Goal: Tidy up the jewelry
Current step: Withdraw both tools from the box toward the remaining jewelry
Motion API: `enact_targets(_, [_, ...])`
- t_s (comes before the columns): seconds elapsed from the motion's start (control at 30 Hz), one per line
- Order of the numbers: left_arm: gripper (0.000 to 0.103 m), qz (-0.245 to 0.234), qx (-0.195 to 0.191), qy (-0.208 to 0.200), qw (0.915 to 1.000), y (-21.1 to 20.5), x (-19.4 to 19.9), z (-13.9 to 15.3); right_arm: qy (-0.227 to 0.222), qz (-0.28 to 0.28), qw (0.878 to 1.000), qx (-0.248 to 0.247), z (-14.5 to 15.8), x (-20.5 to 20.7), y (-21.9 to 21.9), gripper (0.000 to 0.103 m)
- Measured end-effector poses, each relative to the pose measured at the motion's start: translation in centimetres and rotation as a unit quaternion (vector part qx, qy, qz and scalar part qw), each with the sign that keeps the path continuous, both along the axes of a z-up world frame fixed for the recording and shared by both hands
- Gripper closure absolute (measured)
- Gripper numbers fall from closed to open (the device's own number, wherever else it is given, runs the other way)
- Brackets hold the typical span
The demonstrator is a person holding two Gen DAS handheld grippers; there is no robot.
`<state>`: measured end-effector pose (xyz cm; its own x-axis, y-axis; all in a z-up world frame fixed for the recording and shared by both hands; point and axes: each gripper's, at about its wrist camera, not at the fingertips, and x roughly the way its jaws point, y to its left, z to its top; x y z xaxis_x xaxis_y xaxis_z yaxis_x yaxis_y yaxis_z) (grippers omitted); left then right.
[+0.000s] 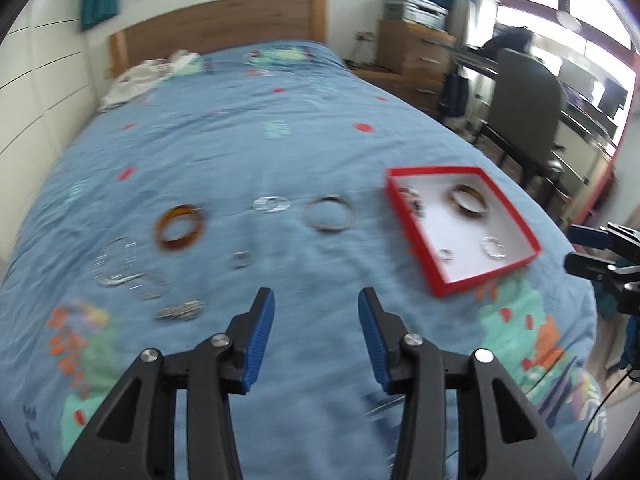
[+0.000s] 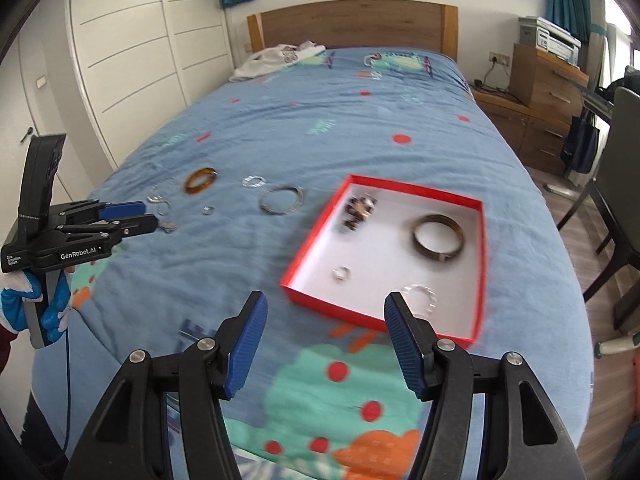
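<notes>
A red box point(image 1: 416, 236) point(image 2: 310, 236) with a white inside lies on the blue bedspread. It holds a dark bangle point(image 1: 469, 200) point(image 2: 439, 237), a beaded piece point(image 2: 360, 210), a small ring point(image 2: 341, 273) and a clear ring point(image 1: 494, 247) point(image 2: 421, 298). Loose on the bed lie an amber bangle point(image 1: 181, 227) point(image 2: 201, 180), a metal bangle point(image 1: 329, 214) point(image 2: 281, 200), a clear ring point(image 1: 272, 204) point(image 2: 253, 181), a small ring point(image 1: 241, 259) and silver pieces point(image 1: 120, 268). My left gripper point(image 1: 316, 308) point(image 2: 138, 216) is open and empty above the bed. My right gripper point(image 2: 325, 312) point(image 1: 584, 248) is open and empty at the box's near edge.
A wooden headboard point(image 2: 352, 24) and crumpled cloth point(image 2: 276, 58) are at the far end of the bed. White wardrobe doors point(image 2: 132, 40) stand on the left. A wooden dresser point(image 2: 548, 92), a chair point(image 1: 524, 112) and a desk stand on the right.
</notes>
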<state>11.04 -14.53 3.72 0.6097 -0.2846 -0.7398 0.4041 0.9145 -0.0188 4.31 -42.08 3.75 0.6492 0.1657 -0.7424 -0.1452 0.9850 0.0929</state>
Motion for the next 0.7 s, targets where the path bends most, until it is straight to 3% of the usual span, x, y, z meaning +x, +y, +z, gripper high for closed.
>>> enact_targets(0.37, [0.061, 0.103, -0.002, -0.001, 0.9947, 12.1, -0.5, -1.2, -0.016, 0.03, 0.999, 0.002, 0.5, 0.7, 6.6, 0.043])
enact_targets(0.7, [0.061, 0.154, -0.015, 0.005, 0.9879, 17.7, 0.3, -3.4, -0.018, 0.04, 0.999, 0.015, -0.9, 3.2, 10.7, 0.043])
